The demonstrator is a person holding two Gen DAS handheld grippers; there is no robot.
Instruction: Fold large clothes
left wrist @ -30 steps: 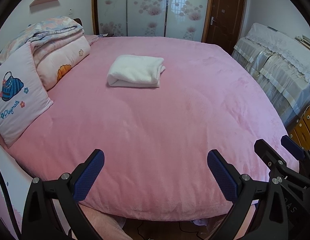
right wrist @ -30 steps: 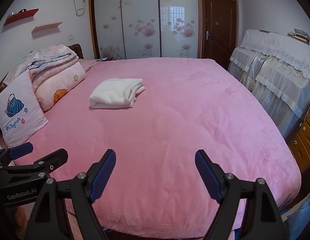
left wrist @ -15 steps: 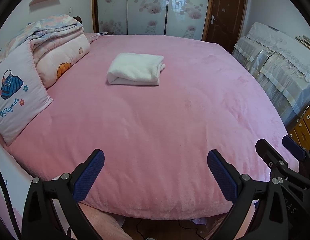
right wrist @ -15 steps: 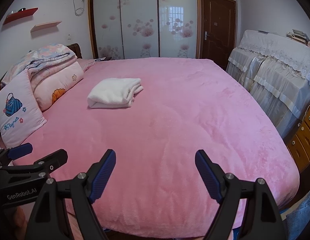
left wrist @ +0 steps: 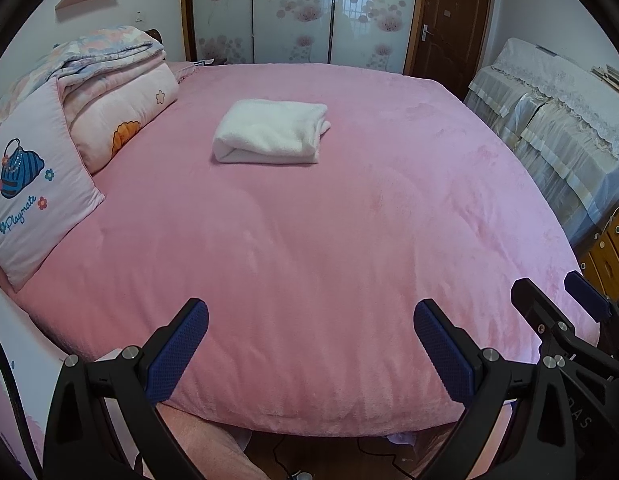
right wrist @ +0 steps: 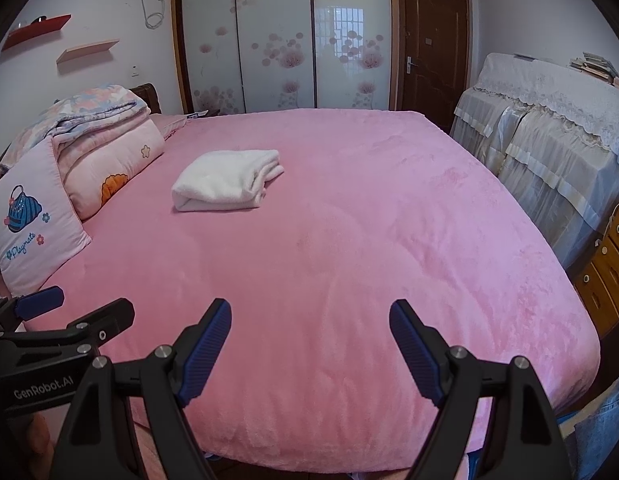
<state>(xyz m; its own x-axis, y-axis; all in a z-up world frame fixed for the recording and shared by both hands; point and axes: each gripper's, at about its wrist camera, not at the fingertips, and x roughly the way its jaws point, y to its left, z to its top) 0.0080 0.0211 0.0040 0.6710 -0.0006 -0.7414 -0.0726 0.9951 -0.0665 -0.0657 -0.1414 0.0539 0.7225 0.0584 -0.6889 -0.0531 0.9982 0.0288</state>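
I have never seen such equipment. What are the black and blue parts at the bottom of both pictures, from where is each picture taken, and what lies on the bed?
They are two hand-held claws, one in each of a person's hands; no robot arm is here. Each claw carries a wide-angle camera looking forward along its two fingers. One picture comes from the left claw, the other from the right claw. Both claws are open and hold nothing. In front lies a bed under a pink fleece cover. On it rests a folded white fluffy cloth, far from both claws. At the left edge are a pink pillow with a blue bag picture and folded floral quilts.
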